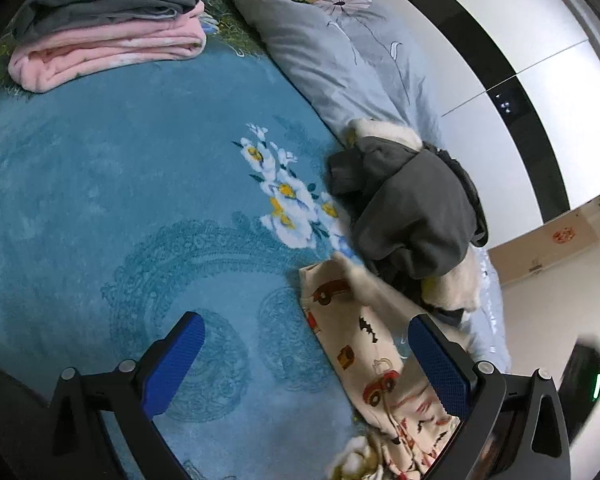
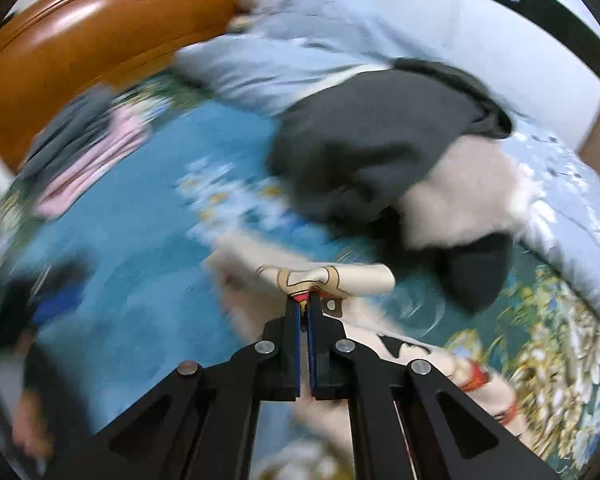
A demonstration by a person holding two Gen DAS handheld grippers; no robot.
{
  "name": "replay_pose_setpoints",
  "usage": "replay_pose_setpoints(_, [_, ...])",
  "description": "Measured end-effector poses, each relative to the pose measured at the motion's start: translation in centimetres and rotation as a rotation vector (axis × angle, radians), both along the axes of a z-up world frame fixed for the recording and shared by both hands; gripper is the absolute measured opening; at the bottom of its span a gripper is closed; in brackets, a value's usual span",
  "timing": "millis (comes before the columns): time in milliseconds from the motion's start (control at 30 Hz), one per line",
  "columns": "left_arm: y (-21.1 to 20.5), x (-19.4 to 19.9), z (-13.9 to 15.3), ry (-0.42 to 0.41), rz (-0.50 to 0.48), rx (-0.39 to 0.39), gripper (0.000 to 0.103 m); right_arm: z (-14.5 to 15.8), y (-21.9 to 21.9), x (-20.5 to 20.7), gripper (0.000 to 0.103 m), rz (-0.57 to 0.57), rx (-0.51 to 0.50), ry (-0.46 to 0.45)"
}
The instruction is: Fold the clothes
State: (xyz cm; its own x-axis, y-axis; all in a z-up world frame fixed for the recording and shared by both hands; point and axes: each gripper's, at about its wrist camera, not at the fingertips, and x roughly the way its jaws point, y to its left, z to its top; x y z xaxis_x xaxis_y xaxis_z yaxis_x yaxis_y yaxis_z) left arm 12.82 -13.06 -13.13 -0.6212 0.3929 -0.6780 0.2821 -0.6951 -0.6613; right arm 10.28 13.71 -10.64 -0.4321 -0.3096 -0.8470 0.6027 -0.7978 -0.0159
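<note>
A cream garment with a red car print (image 1: 364, 344) lies on the blue flowered bed cover (image 1: 112, 184), lower right in the left wrist view. My left gripper (image 1: 304, 344) is open above the cover, its right blue pad (image 1: 436, 364) over the garment. My right gripper (image 2: 305, 300) is shut on a bunched fold of the same cream garment (image 2: 332, 280) and holds it off the cover. The right wrist view is blurred. A dark grey garment (image 1: 412, 208) lies in a heap behind, with white fleece (image 2: 464, 204) beside it.
A folded stack, grey on pink (image 1: 108, 36), sits at the far left of the bed. A light blue quilt (image 1: 340, 52) runs along the far side. A wooden headboard (image 2: 92, 40) stands behind. A white wardrobe (image 1: 540, 80) is at the right.
</note>
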Motion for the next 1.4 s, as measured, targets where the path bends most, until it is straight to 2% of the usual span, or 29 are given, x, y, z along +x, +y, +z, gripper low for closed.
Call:
replay_pose_setpoints(100, [0.5, -0.2, -0.3, -0.030, -0.050, 0.037, 0.103, -4.4, -2.0, 3.7, 0.002, 0.080, 0.014, -0.134])
replay_pose_setpoints(167, [1.0, -0.3, -0.7, -0.063, -0.091, 0.060, 0.103, -7.3, -2.7, 5.3, 0.002, 0.086, 0.019, -0.233])
replay_pose_setpoints(267, [1.6, -0.3, -1.1, -0.101, -0.124, 0.077, 0.103, -9.6, -2.7, 6.4, 0.003, 0.095, 0.001, -0.307])
replay_pose_setpoints(300, [1.8, -0.3, -1.2, -0.112, -0.129, 0.074, 0.103, -9.9, -2.6, 6.3, 0.006, 0.094, -0.014, -0.329])
replay_pose_setpoints(433, [3.0, -0.8, -1.6, -0.165, -0.172, 0.036, 0.103, -8.9, -0.2, 4.8, 0.008, 0.024, -0.157, -0.394])
replay_pose_setpoints(500, [4.0, -1.5, -1.9, -0.202, -0.216, 0.003, 0.103, -7.5, 1.6, 4.3, 0.025, -0.022, -0.215, -0.400])
replay_pose_setpoints(567, [5.9, -2.8, -2.1, -0.233, -0.292, -0.054, 0.103, -6.2, 4.2, 3.6, 0.036, -0.087, -0.267, -0.400])
replay_pose_setpoints(667, [9.9, -4.0, -2.9, -0.270, -0.395, -0.144, 0.103, -5.1, 8.9, 2.5, 0.037, -0.227, -0.275, -0.364])
replay_pose_setpoints(767, [13.3, -5.2, -4.2, -0.315, -0.444, -0.171, 0.103, -4.6, 13.7, 2.0, 0.037, -0.345, -0.268, -0.345])
replay_pose_setpoints(900, [17.0, -6.3, -6.2, -0.407, -0.489, -0.285, 0.101, -4.6, 19.1, 2.6, 0.037, -0.485, -0.258, -0.339])
replay_pose_setpoints(1000, [17.9, -6.4, -7.0, -0.451, -0.472, -0.368, 0.090, -4.1, 23.1, 2.8, 0.037, -0.572, -0.257, -0.341])
replay_pose_setpoints(1033, [17.9, -6.3, -7.0, -0.454, -0.457, -0.388, 0.082, -4.2, 24.0, 2.8, 0.037, -0.598, -0.258, -0.345])
replay_pose_setpoints(1067, [17.7, -6.2, -7.0, -0.457, -0.444, -0.414, 0.068, -4.4, 24.9, 2.9, 0.037, -0.623, -0.260, -0.348])
replay_pose_setpoints(1100, [17.4, -6.1, -6.9, -0.460, -0.432, -0.442, 0.058, -4.4, 25.8, 2.9, 0.037, -0.644, -0.263, -0.349])
replay_pose_setpoints(1133, [17.0, -6.1, -6.8, -0.463, -0.423, -0.456, 0.043, -4.3, 26.6, 2.9, 0.037, -0.665, -0.264, -0.345])
replay_pose_setpoints(1233, [14.8, -6.0, -6.3, -0.445, -0.392, -0.387, 0.007, -3.7, 28.6, 2.9, 0.037, -0.723, -0.272, -0.323])
replay_pose_setpoints(1400, [8.1, -5.1, -3.5, -0.352, -0.274, -0.280, 0.007, -2.4, 31.9, 2.0, 0.037, -0.831, -0.327, -0.298])
